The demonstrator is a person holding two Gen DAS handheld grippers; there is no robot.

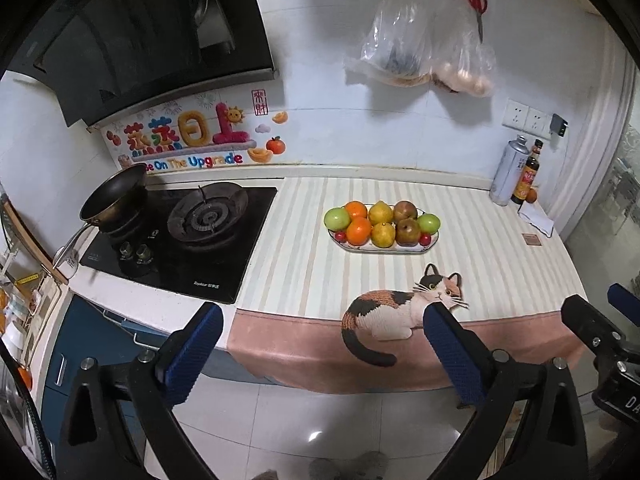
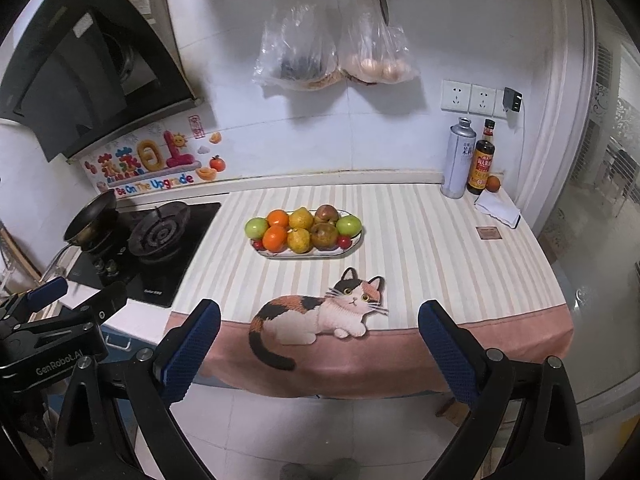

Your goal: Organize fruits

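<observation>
Blue-padded left tongs [image 1: 322, 324] fill the bottom of the left wrist view, released, jaws spread wide with nothing between them. They hang in front of the table's [image 1: 500, 240] edge, above the tiled floor. At that view's right margin the right tongs show only in part, cut off by the frame. In the right wrist view the right tongs [image 2: 319, 322] are likewise released and bare, level with the table edge; the left tongs' tips poke in at the left margin.

Some fruit on the plate [image 1: 384, 249] is half hidden: the back row sits behind the front row, and small red fruits peep out at both ends, too small to name. Green apples [image 1: 337, 218] lie at the plate's two ends, with oranges [image 1: 359, 230], yellow pears [image 1: 383, 234] and brownish pears [image 1: 408, 232] between them. The plate stands mid-table on a striped cloth [image 1: 304, 248], well apart from both tongs.

A cat figure [image 1: 400, 308] on the cloth lies between plate and tongs; the left tongs' right pad covers its forepaw. Left of the cloth is a stove [image 1: 180, 240] with a pan [image 1: 114, 196]. At the far right corner stand a can [image 1: 510, 172] and a bottle [image 1: 528, 176], with a small orange fruit partly hidden behind the bottle. Two plastic bags [image 1: 420, 52] and scissors [image 1: 476, 4] hang on the wall; the bags' contents are blurred.
</observation>
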